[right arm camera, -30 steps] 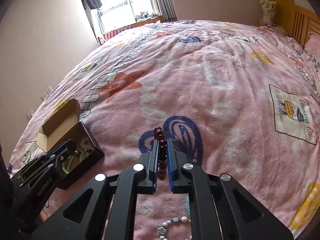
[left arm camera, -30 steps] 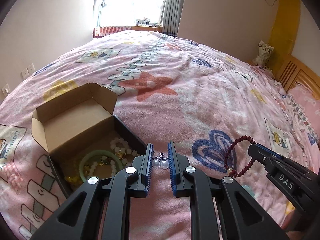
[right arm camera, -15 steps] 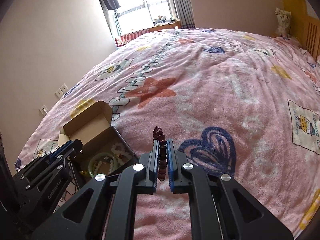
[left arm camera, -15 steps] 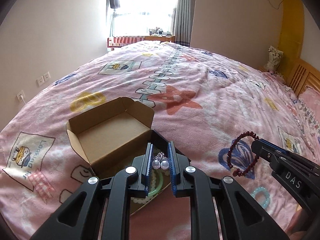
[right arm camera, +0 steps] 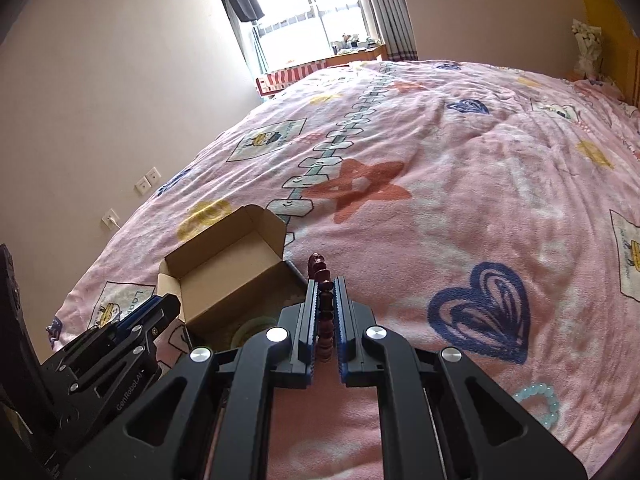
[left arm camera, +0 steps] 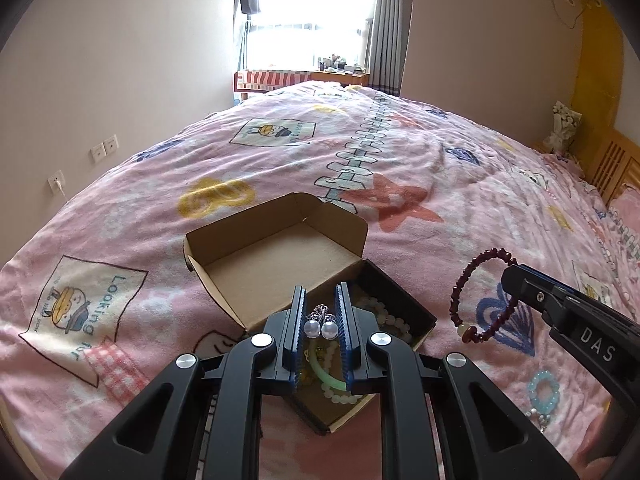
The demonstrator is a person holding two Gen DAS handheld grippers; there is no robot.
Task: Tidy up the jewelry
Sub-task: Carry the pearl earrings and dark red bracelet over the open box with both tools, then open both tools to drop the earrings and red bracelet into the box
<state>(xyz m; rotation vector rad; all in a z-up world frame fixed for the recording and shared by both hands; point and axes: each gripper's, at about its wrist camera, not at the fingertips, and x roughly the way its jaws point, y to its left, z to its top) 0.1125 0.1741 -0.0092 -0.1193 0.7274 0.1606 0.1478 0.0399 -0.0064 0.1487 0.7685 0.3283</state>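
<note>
Two loads are in the air at once, and that is where the trouble can start. Biggest thing first: the bed (left arm camera: 460,184), a soft pink blanket, rumpled, so anything dropped on it could roll into a fold. On it sits the cardboard box (left arm camera: 280,256), lid flapped open, with a green bangle (left arm camera: 326,374) and pale bead strings in its dark tray. The tray is small and already crowded, and both tools are heading for the same opening, so a clash looks possible to me.

The right tongs (right arm camera: 325,320) are clamped nearly shut on the dark red bead bracelet (left arm camera: 480,292), which hangs as a loose loop beside the box, not yet over it. A swinging loop like that could catch the box wall or the open flap and tip the light cardboard.

The left tongs (left arm camera: 321,320) are closed down on the pearl earrings (left arm camera: 321,328), two small pearls pinched between the blue pads, above the near part of the tray. Round pearls in a narrow pinch may squirt out sideways, and a release from this height might bounce them over the rim.

Smallest worry: the light blue bead bracelet (left arm camera: 543,390) lies on the blanket off to the right, near the right tool's path, and could get dragged.
</note>
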